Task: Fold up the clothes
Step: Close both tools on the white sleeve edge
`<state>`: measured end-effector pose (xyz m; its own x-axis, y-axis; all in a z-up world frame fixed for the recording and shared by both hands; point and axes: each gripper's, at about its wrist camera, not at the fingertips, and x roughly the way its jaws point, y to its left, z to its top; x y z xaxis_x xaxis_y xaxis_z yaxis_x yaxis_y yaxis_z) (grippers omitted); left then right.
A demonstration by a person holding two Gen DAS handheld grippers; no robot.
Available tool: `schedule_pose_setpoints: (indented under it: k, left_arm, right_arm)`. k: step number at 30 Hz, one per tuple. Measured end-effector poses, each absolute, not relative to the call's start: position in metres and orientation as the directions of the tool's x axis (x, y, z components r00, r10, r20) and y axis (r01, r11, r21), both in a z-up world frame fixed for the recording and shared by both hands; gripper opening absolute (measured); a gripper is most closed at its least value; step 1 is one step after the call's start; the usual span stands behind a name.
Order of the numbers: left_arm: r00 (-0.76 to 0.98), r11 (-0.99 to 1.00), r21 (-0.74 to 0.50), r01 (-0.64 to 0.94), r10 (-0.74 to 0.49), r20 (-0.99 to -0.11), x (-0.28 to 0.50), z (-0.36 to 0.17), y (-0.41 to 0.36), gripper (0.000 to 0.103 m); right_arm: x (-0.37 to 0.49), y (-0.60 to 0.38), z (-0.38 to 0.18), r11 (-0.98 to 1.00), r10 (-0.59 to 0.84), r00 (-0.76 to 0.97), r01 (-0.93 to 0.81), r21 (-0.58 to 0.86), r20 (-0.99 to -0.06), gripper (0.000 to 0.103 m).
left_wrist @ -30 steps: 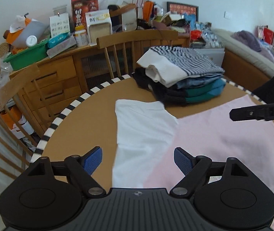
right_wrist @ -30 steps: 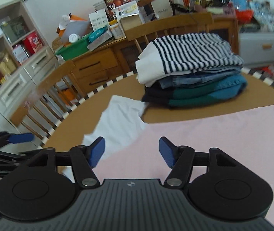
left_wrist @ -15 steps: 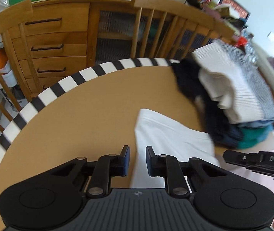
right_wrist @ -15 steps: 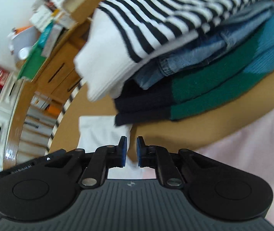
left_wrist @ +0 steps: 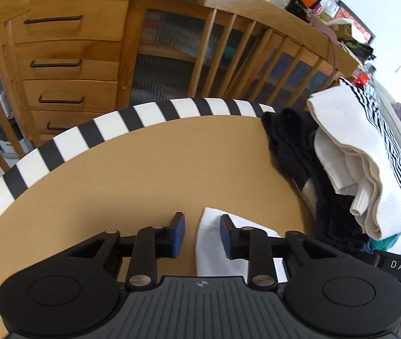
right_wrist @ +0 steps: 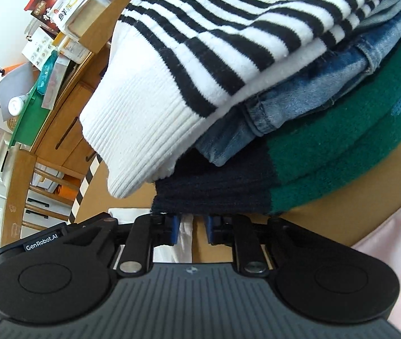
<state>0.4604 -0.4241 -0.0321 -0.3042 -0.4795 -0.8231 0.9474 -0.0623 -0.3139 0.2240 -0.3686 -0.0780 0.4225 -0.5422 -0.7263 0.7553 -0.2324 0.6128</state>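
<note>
Left gripper [left_wrist: 202, 236]: jaws parted with a clear gap, blue pads low over the table; nothing clamped. The white garment's corner sits between the pads, toward the right one.
Right gripper [right_wrist: 190, 230]: jaws parted a little, fabric edge lying in the gap; whether it is pinched cannot be told.
White garment [left_wrist: 214, 251]: flat on the tabletop, at 6 o'clock in the left wrist view; its corner also shows under the right gripper [right_wrist: 184, 240].
Pink garment [right_wrist: 392, 248]: spread flat at 4 o'clock in the right view.
Folded stack [right_wrist: 256, 84]: striped sweater on top, denim, then green and navy knit; just beyond the right gripper.
Table [left_wrist: 149, 175]: tan top, black-and-white striped rim.
Chair [left_wrist: 256, 28]: at 12 o'clock beyond the rim.
</note>
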Motion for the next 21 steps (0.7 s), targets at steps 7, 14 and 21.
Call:
schedule_pose_setpoints:
  k: [7,14,21]
  left_arm:
    - [-0.335,-0.054,-0.351,0.935,-0.462,-0.821,0.461,-0.033,-0.424,0.034]
    - [-0.337,-0.081,-0.338,0.937,-0.452,-0.826,0.46,-0.032,-0.422,0.029]
    - [-0.335,-0.101,-0.325,0.94,-0.437,-0.834,0.457,-0.034,-0.421,0.015]
  right_arm:
    - [0.225,-0.372,-0.078,-0.228,-0.527,0.465,0.729,0.646,-0.711,0.03]
    - [0.236,-0.376,-0.075,-0.183,-0.504,0.444,0.783,0.594,-0.741,0.024]
    - [0.242,-0.376,-0.074,-0.161,-0.502,0.432,0.804,0.572,-0.749,0.018]
